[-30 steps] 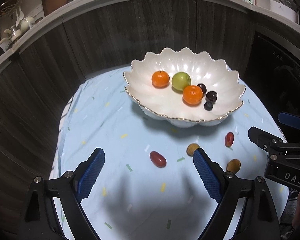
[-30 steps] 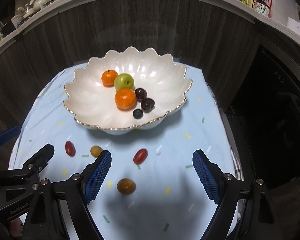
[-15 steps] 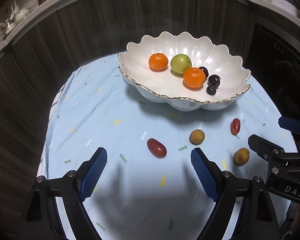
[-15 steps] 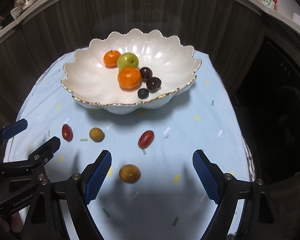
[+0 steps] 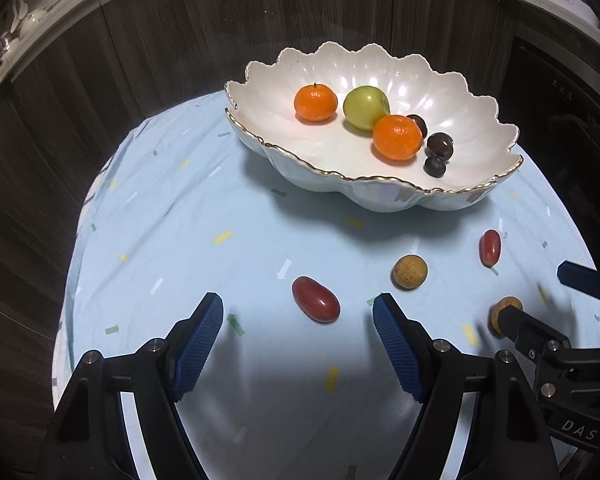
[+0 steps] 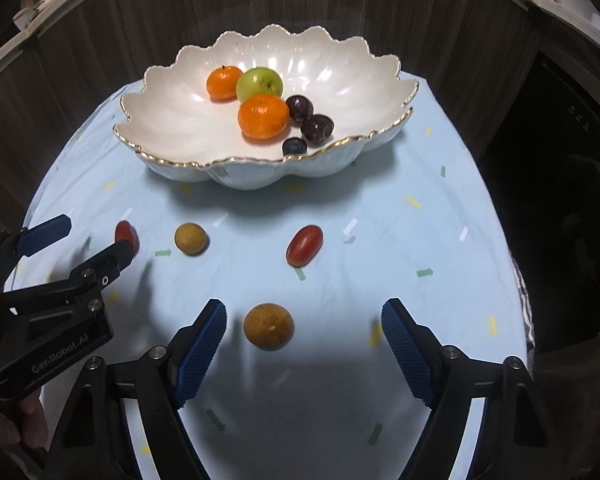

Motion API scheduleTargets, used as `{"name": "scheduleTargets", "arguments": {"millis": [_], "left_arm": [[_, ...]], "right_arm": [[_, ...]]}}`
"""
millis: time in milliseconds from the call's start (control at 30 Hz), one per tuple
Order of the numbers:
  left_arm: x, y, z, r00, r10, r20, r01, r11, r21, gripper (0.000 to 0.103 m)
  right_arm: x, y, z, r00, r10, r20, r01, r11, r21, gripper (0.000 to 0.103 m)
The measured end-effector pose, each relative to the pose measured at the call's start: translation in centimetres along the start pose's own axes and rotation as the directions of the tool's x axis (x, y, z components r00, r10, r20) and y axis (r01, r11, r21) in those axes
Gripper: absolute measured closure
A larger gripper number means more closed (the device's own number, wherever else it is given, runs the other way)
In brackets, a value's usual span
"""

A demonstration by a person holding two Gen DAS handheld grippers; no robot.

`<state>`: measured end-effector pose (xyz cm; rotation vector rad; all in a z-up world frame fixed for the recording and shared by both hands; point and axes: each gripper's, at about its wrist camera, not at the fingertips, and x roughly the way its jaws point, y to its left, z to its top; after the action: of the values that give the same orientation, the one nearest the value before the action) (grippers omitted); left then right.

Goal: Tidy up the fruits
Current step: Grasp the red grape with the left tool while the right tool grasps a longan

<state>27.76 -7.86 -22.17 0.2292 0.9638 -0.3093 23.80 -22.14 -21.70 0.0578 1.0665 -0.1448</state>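
Note:
A white scalloped bowl (image 5: 260, 136) (image 6: 168, 156) holds two oranges, a green fruit (image 5: 365, 107) and three dark grapes. On the blue cloth lie two red grape tomatoes and two brown longans. My left gripper (image 5: 298, 344) is open, low over the cloth, with a red tomato (image 5: 315, 299) just ahead between its fingers. My right gripper (image 6: 303, 348) is open, with a brown longan (image 6: 268, 325) between its fingers, nearer the left one. The other longan (image 6: 191, 239) (image 5: 409, 272) and tomato (image 6: 304, 245) (image 5: 489, 247) lie further ahead. Each gripper shows in the other's view.
The round table is covered by a light blue cloth (image 5: 180, 240) with small confetti marks. Dark wood panels curve behind it. A dark appliance (image 6: 572, 160) stands at the right. Shelves with bottles and crockery run along the top.
Both grippers have moved lower and forward towards the loose fruit. The tomato and the longan now sit closer to the fingertips. Both stay open.

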Motion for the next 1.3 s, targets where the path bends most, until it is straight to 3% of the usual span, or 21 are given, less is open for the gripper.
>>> {"name": "scheduleTargets", "arguments": {"millis": [267, 433, 567, 767, 1300], "left_arm": [[1.2, 0.1, 0.1, 1.000, -0.008, -0.011, 0.008, 1.000, -0.015, 0.032], [1.8, 0.1, 0.0, 1.000, -0.009, -0.026, 0.008, 1.000, -0.018, 0.041], [2.2, 0.1, -0.1, 0.999, -0.021, -0.040, 0.020, 1.000, -0.021, 0.054], [2.4, 0.1, -0.3, 0.997, -0.049, -0.053, 0.047, 0.999, -0.025, 0.078], [2.0, 0.0, -0.3, 0.997, -0.052, -0.054, 0.051, 0.998, -0.025, 0.080]], "right_arm": [[0.6, 0.3, -0.3, 0.999, 0.012, -0.032, -0.012, 1.000, 0.000, 0.032], [1.4, 0.3, -0.8, 0.998, 0.026, -0.063, -0.025, 1.000, 0.012, 0.045], [1.7, 0.2, -1.0, 0.997, 0.036, -0.070, -0.034, 0.999, 0.023, 0.051], [1.7, 0.9, -1.0, 0.995, 0.077, -0.064, -0.077, 0.997, 0.004, 0.074], [1.7, 0.8, -1.1, 0.995, 0.085, -0.054, -0.084, 0.996, 0.021, 0.075]]}}
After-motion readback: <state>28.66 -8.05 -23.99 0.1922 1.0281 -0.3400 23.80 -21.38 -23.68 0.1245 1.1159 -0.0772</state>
